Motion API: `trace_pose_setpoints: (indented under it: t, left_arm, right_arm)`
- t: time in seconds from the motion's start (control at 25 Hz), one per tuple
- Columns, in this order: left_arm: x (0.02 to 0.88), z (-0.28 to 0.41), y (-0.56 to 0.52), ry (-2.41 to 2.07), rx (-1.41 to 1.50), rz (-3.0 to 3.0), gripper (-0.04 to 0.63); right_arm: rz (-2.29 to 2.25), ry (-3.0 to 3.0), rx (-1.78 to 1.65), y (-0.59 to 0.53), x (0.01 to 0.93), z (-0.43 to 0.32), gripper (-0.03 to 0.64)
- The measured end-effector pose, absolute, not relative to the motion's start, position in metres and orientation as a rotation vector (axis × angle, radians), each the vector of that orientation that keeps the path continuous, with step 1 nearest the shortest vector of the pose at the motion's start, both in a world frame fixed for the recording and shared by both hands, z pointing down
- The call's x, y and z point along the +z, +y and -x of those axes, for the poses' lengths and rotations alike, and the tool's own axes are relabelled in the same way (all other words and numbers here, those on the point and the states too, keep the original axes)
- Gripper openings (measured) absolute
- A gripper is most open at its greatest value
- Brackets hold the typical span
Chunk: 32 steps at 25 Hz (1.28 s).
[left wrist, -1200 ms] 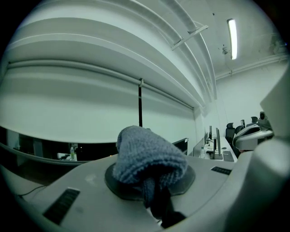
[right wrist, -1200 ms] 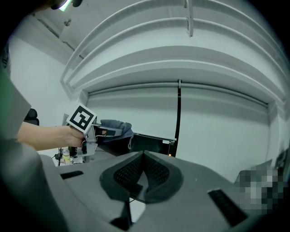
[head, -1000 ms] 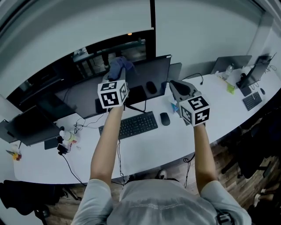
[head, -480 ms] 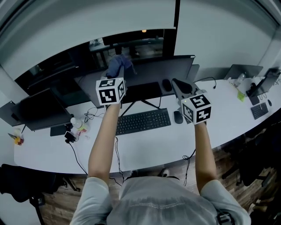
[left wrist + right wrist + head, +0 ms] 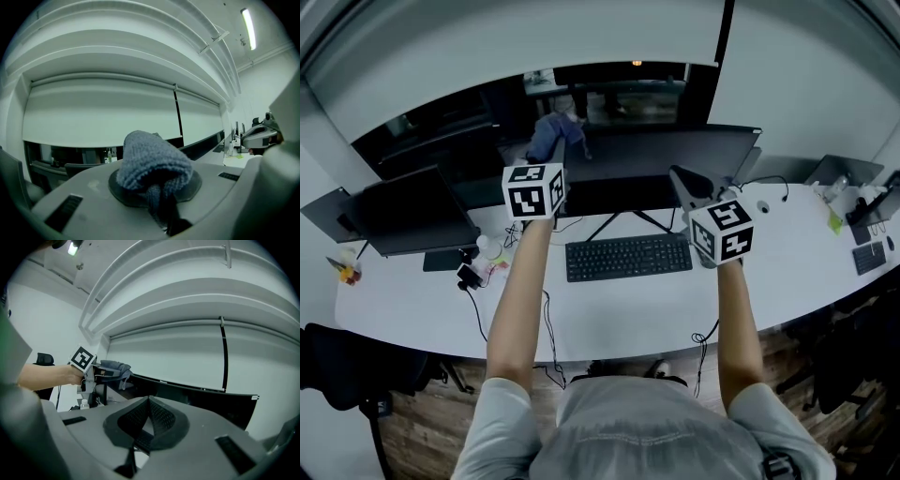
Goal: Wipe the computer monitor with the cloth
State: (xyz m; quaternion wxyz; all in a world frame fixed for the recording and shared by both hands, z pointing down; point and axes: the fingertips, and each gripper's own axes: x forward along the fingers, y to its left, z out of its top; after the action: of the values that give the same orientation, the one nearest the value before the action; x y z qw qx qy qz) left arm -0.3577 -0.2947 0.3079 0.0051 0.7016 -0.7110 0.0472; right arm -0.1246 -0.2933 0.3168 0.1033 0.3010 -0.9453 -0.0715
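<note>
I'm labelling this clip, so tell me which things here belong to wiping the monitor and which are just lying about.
In the job: cloth, left hand-held gripper shut on it, computer monitor.
Lying about: keyboard, second monitor at left.

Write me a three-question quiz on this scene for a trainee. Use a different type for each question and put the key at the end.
1. Multiple choice: what is clamped in the left gripper?
A. a mouse
B. a blue-grey cloth
C. a cable

2. True or false: the jaws of the right gripper are spread wide apart.

3. Fill in the blank: in the head view, the keyboard lies on the desk between the person and the ____.

Key
1. B
2. False. The jaws are together, with nothing between them.
3. monitor
</note>
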Motion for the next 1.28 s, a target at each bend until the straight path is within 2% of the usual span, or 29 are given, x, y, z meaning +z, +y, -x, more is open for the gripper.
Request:
trace_pose_setpoints:
  t: [0.88,1.12,1.28]
  left_arm:
    - [0.325,0.513,-0.220,-2.390,0.223,-2.000,0.054]
    - [0.338,0.532,-0.219,-2.400,0.259,-1.970,0.054]
    - [0.352,0.515,-0.227,-2.329,0.335,-2.062,0.054]
  right_arm:
    - [-0.757,-2.819,-0.203,-0.272,0.337,0.245,0.002]
    - [-0.756,-2.808,-0.201,-0.270,0.344,0.260,0.002]
    - [-0.747,-2.799,-0.183,-0.265,0.354,0.266,0.002]
